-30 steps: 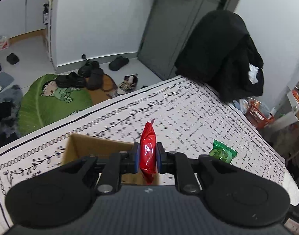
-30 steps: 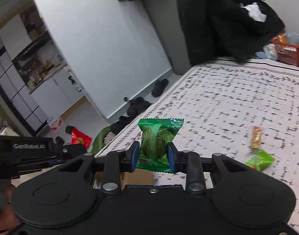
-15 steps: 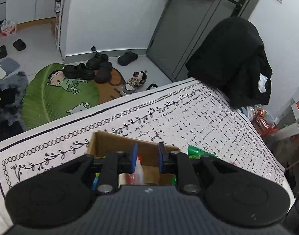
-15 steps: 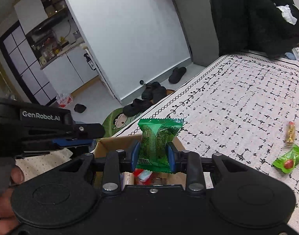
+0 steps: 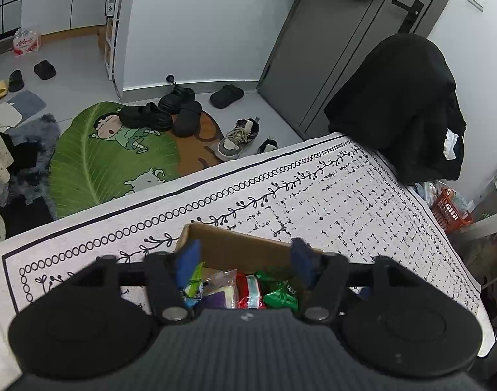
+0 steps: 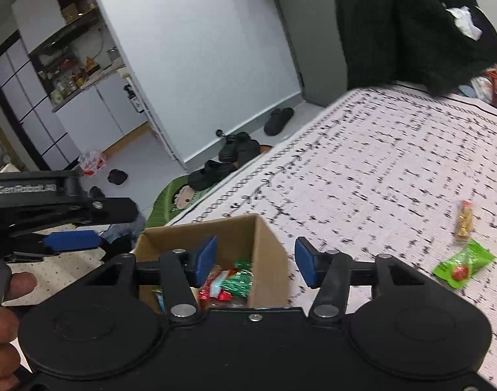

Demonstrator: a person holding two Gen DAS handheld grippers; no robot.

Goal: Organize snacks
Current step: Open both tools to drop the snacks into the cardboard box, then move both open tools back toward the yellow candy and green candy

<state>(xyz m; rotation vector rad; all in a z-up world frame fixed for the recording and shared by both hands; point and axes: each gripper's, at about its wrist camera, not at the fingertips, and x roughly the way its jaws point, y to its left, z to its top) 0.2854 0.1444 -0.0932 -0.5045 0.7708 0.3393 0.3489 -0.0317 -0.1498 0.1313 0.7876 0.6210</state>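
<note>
A brown cardboard box [image 5: 235,246] stands on the patterned cloth, also seen in the right wrist view [image 6: 268,251]. It holds several snack packets, among them a red one [image 5: 247,295] and green ones [image 5: 279,295] [image 6: 238,282]. My left gripper [image 5: 243,260] is open and empty just above the box. My right gripper [image 6: 255,260] is open and empty over the box's right side. The left gripper also shows at the left of the right wrist view [image 6: 69,239]. A green snack packet [image 6: 463,268] and a small yellow-orange snack [image 6: 464,220] lie on the cloth to the right.
The box sits near the table's front-left corner on a white black-patterned cloth [image 5: 346,195]. A black coat [image 5: 401,104] hangs at the far corner. Shoes [image 5: 170,114] and a green leaf rug [image 5: 102,166] lie on the floor beyond. An orange basket [image 5: 450,208] is at the right.
My left gripper opened and the red packet went into the box. My right gripper moved over the box and opened, and its green packet dropped in.
</note>
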